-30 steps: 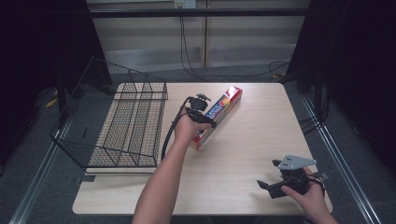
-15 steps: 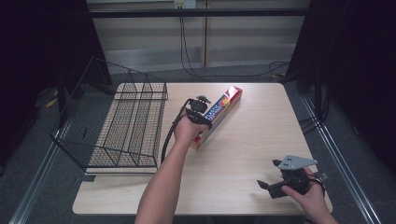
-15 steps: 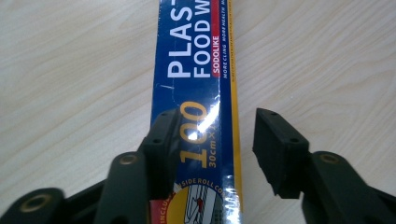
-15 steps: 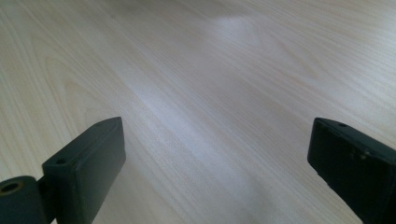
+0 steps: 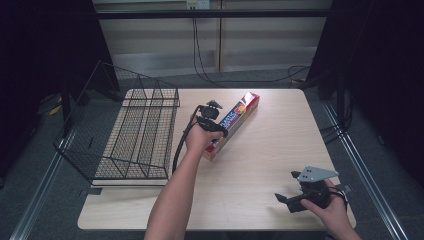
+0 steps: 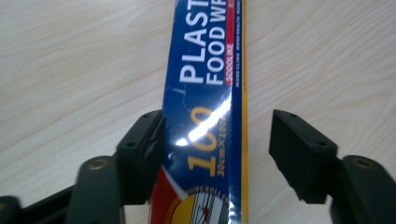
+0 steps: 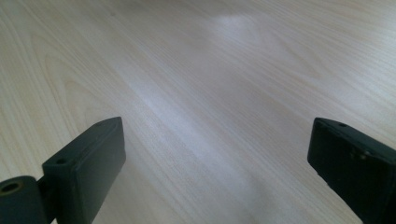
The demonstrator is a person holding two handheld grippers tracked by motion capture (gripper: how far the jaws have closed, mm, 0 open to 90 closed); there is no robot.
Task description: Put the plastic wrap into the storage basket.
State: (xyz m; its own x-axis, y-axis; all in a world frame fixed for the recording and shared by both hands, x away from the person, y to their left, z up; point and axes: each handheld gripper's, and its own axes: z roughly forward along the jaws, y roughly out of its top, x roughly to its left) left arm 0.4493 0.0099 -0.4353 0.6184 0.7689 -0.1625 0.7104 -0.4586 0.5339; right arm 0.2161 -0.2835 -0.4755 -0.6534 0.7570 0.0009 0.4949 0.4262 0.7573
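Right gripper [image 5: 285, 200] idles near the table's [image 5: 280, 150] front edge, jaws wide, empty. Mid-table, left gripper [image 6: 215, 149] straddles the plastic wrap box [image 6: 208, 84]; its jaws have just been opening, one pad clear. Grasp step; next needs firm closing.

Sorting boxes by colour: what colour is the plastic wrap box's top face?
Dark blue, white lettering, on the plastic wrap box; left gripper view shows it best.

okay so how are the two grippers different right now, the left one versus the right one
The left gripper straddles the plastic wrap box; the right gripper has only bare table between its jaws. The left gripper's jaws, which have just been opening, stand narrower, one touching the box and the other off it; the right gripper's stand wide. The left gripper is mid-table; the right gripper sits near the table's front edge. Both are black and hand-held.
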